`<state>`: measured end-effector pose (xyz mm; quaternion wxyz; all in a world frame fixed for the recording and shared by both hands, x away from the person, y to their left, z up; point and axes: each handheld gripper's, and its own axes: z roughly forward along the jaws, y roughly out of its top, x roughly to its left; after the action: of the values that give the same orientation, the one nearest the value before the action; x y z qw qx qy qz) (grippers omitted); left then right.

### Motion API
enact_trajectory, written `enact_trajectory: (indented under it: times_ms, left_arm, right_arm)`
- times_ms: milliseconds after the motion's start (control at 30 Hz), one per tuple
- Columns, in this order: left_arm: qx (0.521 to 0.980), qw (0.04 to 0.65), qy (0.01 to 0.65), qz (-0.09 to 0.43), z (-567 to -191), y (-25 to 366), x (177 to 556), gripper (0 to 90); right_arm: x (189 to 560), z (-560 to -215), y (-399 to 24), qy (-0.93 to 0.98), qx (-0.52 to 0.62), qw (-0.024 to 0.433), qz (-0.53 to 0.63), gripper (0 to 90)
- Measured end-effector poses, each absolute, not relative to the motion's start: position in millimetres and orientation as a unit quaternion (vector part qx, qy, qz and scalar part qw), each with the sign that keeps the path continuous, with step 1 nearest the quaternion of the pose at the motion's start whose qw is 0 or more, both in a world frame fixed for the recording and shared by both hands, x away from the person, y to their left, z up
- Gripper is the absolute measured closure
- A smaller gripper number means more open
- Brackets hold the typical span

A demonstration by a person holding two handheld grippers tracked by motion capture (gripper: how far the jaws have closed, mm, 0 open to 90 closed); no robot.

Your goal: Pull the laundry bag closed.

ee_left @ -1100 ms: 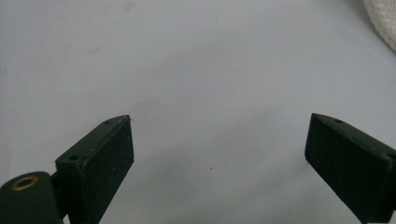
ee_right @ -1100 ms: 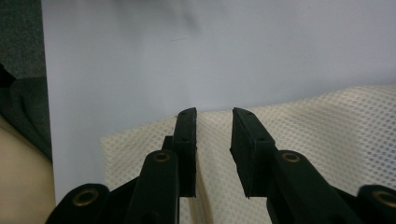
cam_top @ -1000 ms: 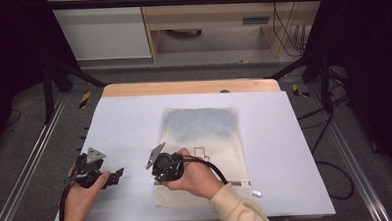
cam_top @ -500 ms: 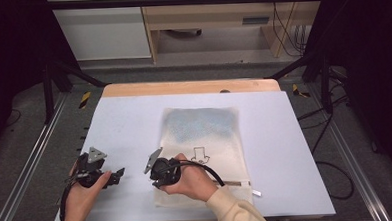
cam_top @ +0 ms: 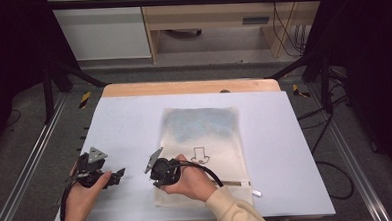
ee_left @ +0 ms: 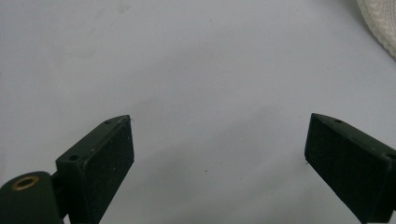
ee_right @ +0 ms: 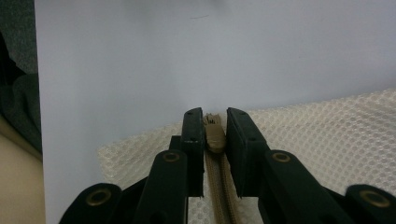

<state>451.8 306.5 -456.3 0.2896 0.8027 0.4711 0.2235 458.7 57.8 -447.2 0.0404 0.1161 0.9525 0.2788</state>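
A cream mesh bag with a printed arrow lies flat in the middle of the white table. Its tan zipper runs along the near edge. My right gripper sits at the bag's near left corner. In the right gripper view, my right gripper has just been closing its jaws, and they now press on the zipper's end from both sides. My left gripper rests on the bare table, left of the bag. Seen in its own view, the left gripper is open wide with nothing between the jaws.
The white table top has free room on both sides of the bag. A wooden strip borders its far edge. Metal rails run along the left and right sides. A small metal zipper tab lies at the bag's near right corner.
My right hand has drifted a little toward the near left corner of the bag. The left hand has stayed put.
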Motion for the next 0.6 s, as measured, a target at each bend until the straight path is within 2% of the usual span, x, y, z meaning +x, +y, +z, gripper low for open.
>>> enact_trajectory:
  times_ms: [133,367,600]
  left_arm:
    - [0.804,0.293,0.469,0.219,-455.8,306.1,451.2,8.0]
    - [0.802,0.309,0.466,0.210,-451.9,307.0,445.1,8.2]
    - [0.798,0.334,0.463,0.192,-444.7,312.4,433.2,7.4]
  right_arm:
    - [460.0,-448.2,58.1,0.953,0.117,0.035,0.277,81.3]
    - [460.3,-445.4,56.2,0.952,0.114,0.028,0.281,81.8]
    - [461.0,-427.1,46.7,0.946,0.116,0.022,0.303,81.8]
